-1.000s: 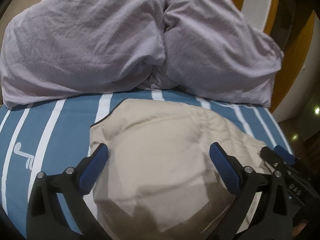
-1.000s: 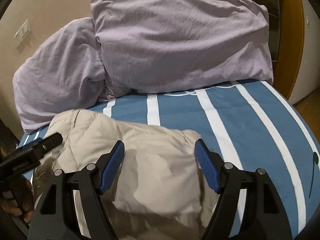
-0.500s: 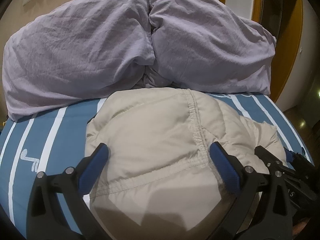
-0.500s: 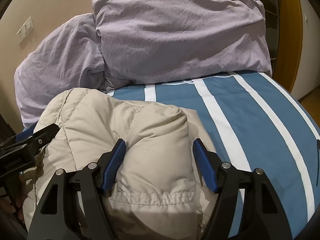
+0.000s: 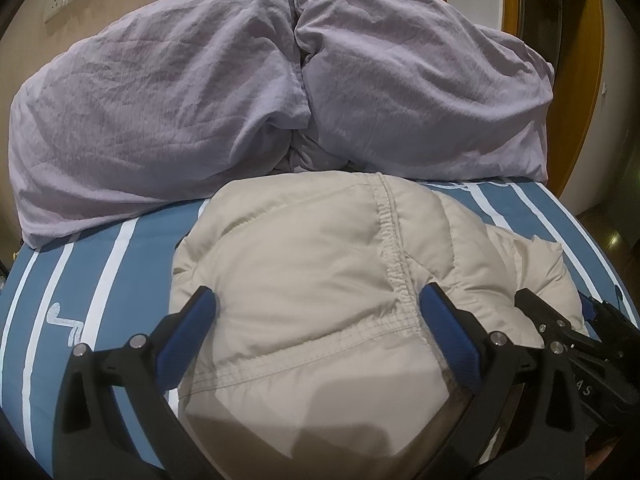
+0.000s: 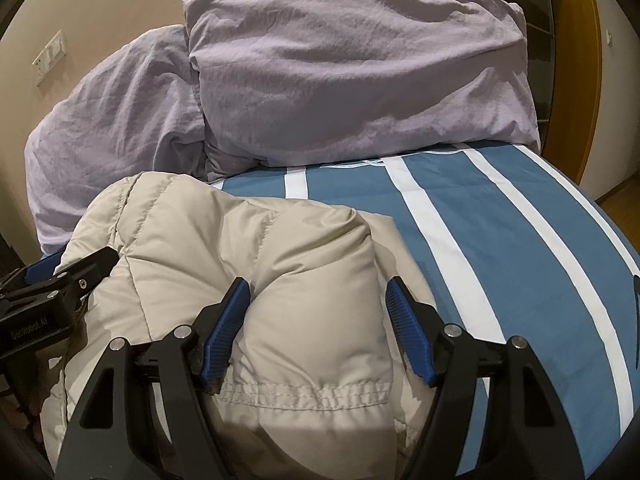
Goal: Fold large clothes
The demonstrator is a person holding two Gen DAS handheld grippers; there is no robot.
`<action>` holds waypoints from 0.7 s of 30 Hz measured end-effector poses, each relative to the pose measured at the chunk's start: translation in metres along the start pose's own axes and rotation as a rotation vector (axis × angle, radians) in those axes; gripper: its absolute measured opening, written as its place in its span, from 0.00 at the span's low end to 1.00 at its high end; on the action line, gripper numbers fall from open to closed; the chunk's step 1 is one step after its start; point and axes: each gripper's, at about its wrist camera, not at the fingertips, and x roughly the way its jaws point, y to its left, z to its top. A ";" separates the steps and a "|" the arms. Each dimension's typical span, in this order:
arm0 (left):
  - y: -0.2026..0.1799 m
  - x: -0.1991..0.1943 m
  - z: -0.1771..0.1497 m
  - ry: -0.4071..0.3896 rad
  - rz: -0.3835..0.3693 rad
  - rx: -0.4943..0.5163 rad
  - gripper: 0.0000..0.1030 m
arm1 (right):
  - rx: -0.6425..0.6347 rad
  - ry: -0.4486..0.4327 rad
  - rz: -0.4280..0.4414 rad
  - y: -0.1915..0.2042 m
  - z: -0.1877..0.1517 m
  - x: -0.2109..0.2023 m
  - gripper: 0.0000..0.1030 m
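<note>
Pressing folded jacket (image 5: 304, 288) down on bed (image 6: 500, 240), near pillows (image 5: 160, 112); left gripper (image 5: 316, 320) and right gripper (image 6: 316, 320) both spread, straddling padding without clenching. Next, likely: clenching near hem, folding toward far side.

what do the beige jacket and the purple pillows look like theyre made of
Jacket: looks like a smooth, slightly shiny synthetic shell over soft filling, judging by its puffy stitched panels and gathered elastic hem.
Pillows: likely matte woven cotton cases, shown by many fine crumpled wrinkles and no sheen.
</note>
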 end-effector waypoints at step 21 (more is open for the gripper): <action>0.001 0.001 0.000 0.001 -0.006 -0.005 0.98 | 0.006 0.007 0.010 -0.002 0.000 0.001 0.70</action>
